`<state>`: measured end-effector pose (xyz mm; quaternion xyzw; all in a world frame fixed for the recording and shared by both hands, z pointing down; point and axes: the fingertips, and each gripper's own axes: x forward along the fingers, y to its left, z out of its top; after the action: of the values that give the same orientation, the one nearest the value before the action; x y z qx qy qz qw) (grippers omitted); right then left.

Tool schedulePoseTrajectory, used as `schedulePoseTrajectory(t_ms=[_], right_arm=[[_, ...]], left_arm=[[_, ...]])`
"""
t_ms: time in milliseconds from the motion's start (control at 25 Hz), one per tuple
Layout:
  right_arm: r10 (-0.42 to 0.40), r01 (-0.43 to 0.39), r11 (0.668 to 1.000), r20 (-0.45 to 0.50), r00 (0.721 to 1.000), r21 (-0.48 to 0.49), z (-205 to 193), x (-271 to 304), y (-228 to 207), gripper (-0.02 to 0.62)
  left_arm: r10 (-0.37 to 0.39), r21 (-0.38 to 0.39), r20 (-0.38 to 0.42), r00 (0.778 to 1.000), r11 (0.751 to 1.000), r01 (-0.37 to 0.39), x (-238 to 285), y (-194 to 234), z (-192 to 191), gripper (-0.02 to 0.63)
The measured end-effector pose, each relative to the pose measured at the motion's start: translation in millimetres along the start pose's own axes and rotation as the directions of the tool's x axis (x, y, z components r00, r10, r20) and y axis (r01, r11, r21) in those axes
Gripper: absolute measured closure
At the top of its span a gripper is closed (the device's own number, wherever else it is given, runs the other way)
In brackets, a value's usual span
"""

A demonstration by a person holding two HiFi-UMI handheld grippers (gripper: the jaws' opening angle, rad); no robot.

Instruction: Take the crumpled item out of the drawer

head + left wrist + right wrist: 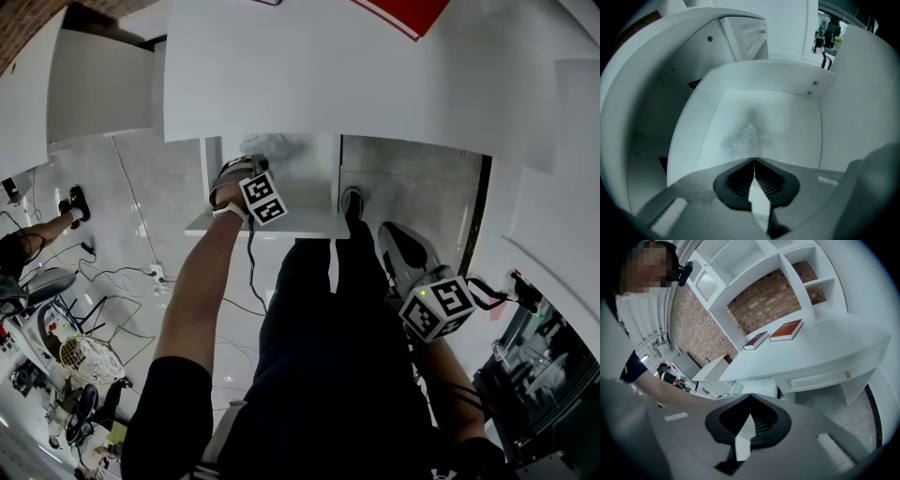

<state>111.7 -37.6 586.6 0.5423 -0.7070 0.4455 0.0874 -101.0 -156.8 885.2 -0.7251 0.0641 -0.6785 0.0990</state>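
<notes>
Evidently for the lift-out, the left gripper (753,160) points steeply down into the drawer (768,77), jaws apparently pinched shut on the crumpled item (739,140) at 11 o'clock of its tips; the right gripper (750,398), closed and empty, hangs clear.

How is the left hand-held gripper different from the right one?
The left hand-held gripper reaches down into the open drawer; the right hand-held gripper hangs outside it, beside the person's leg. The left one's tips pinch the crumpled item; the right one has nothing at its tips. Both have their jaws shut.
</notes>
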Motion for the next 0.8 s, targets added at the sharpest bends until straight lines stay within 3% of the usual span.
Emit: schedulePoseTrajectory(t_ms=[480, 800], right_arm=[[0.085, -0.086, 0.995, -0.008, 0.996, -0.056, 4.5, 2.9, 29.4, 0.592], [0.146, -0.147, 0.984, -0.015, 0.989, -0.098, 5.8, 5.4, 50.6, 0.592]], left_arm=[[0.069, 0.02, 0.039, 0.997, 0.997, -0.07, -57.3, 9.5, -1.5, 0.603], [0.166, 0.0, 0.077, 0.983, 0.986, -0.166, -123.5, 9.5, -3.8, 0.603]])
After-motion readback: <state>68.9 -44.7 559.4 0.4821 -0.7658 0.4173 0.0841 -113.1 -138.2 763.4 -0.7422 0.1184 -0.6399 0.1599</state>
